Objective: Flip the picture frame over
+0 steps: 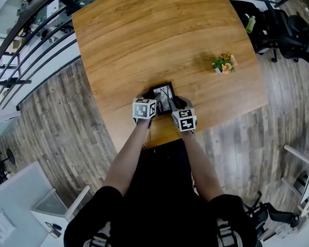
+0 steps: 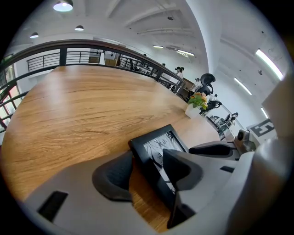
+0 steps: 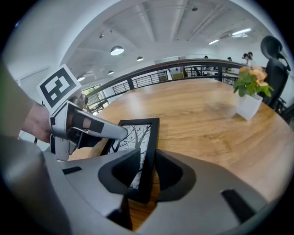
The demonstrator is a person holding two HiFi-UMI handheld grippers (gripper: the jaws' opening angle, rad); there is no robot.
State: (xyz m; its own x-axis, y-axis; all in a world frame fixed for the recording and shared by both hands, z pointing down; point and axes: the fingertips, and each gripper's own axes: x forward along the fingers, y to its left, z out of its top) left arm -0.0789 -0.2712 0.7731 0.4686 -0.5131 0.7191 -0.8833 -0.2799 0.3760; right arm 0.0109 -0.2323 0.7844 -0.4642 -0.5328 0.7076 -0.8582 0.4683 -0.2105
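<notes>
The black picture frame [image 1: 163, 96] rests near the front edge of the wooden table [image 1: 150, 35], its tree print facing up. My right gripper [image 3: 148, 172] is shut on the right rail of the picture frame [image 3: 138, 142], one pad on each side of it. My left gripper [image 2: 147, 172] stands open around the left rail of the picture frame [image 2: 158, 149], with bare wood showing between the outer pad and the rail. In the head view the left gripper [image 1: 155, 102] and the right gripper [image 1: 175, 104] sit side by side at the frame's near end.
A small white pot of orange flowers [image 1: 224, 63] stands on the table to the far right. Office chairs [image 1: 280, 26] stand beyond the table's right corner, and a black railing [image 1: 29, 27] runs along the left. The table's front edge is just below the grippers.
</notes>
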